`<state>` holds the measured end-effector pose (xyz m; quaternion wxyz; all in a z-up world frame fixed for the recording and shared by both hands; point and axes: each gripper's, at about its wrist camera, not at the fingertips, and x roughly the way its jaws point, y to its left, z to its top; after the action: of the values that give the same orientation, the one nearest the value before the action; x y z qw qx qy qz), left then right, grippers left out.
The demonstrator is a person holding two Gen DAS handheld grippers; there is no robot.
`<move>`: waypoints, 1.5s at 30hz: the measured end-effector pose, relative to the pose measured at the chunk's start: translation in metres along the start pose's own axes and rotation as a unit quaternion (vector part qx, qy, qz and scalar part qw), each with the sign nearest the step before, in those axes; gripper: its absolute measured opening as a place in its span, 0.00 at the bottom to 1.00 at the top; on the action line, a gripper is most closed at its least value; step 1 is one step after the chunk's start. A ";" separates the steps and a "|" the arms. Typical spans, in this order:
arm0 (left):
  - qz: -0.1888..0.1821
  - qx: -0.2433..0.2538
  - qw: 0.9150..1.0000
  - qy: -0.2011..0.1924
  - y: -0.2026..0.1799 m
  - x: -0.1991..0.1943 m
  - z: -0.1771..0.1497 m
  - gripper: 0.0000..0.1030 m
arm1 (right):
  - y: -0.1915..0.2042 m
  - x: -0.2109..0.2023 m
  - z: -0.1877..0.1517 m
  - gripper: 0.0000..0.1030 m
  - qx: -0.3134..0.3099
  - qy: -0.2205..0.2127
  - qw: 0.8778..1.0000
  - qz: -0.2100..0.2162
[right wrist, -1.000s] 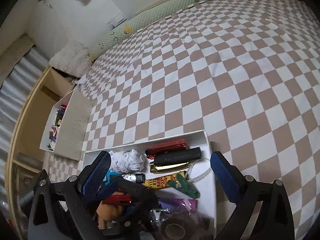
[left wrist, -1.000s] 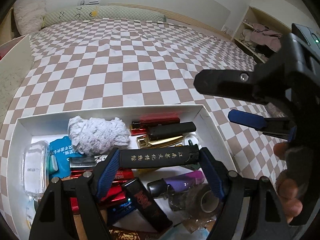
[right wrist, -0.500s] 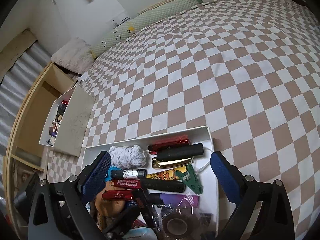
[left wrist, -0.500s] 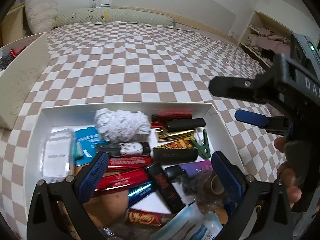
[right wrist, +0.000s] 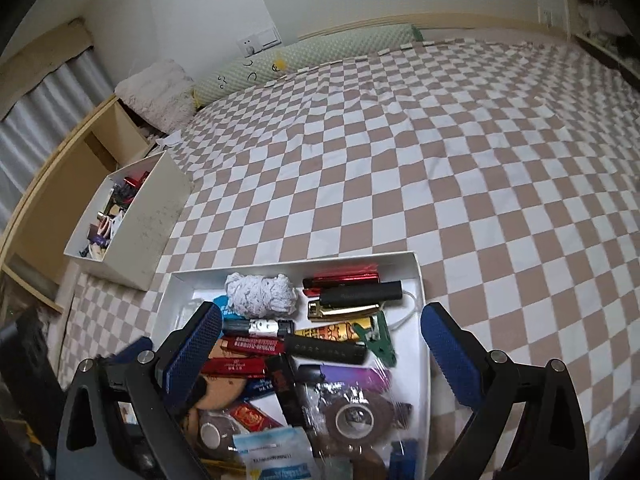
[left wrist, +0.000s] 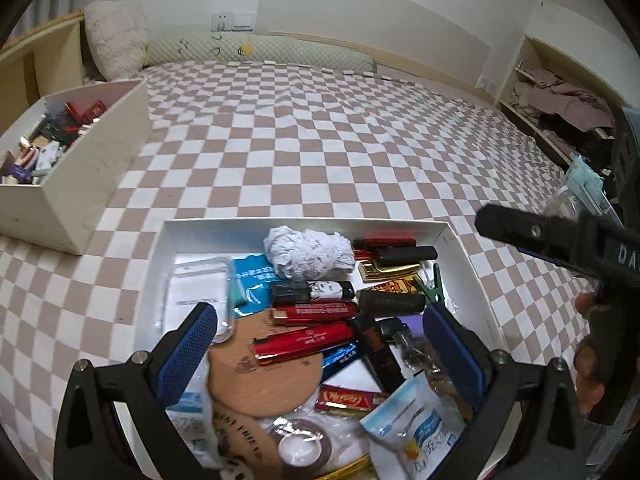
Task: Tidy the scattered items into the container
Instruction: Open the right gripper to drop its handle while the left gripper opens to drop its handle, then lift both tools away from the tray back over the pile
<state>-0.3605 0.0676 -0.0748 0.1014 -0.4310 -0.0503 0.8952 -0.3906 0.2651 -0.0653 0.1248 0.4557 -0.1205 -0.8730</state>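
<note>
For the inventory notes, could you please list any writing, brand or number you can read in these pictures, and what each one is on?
"DA", cut off by the picture's edge: on the right hand-held gripper.
Gold lettering on the red lighter: too small to read.
Characters on the black cylinder: blurred.
Blue print on the white sachet: not legible.
Script on the red wrapper: not legible.
Print on the blue packet: blurred.

L+R wrist cams | angled down, close | both see white tray (left wrist: 460, 236) (right wrist: 418, 268)
</note>
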 end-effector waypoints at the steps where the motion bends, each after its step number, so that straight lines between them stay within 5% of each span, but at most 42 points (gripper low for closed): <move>1: 0.002 0.003 1.000 -0.002 0.000 -0.003 0.000 1.00 | 0.000 -0.003 -0.003 0.97 0.000 0.001 1.000 0.002; 7: 0.031 0.009 0.999 -0.019 0.005 -0.024 -0.005 1.00 | 0.003 -0.020 -0.022 0.97 -0.012 -0.005 1.000 -0.010; 16: 0.020 0.002 0.999 -0.029 0.007 -0.054 -0.014 1.00 | 0.016 -0.043 -0.054 0.97 -0.065 -0.028 0.996 -0.051; 45: 0.037 -0.004 0.998 -0.056 0.008 -0.139 -0.088 1.00 | 0.036 -0.118 -0.135 1.00 -0.094 -0.072 0.990 -0.077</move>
<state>-0.2079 0.0289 -0.0255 0.0637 -0.3821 -0.0435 0.9209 -0.2101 0.2568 -0.0386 0.0904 0.3862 -0.0115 -0.9179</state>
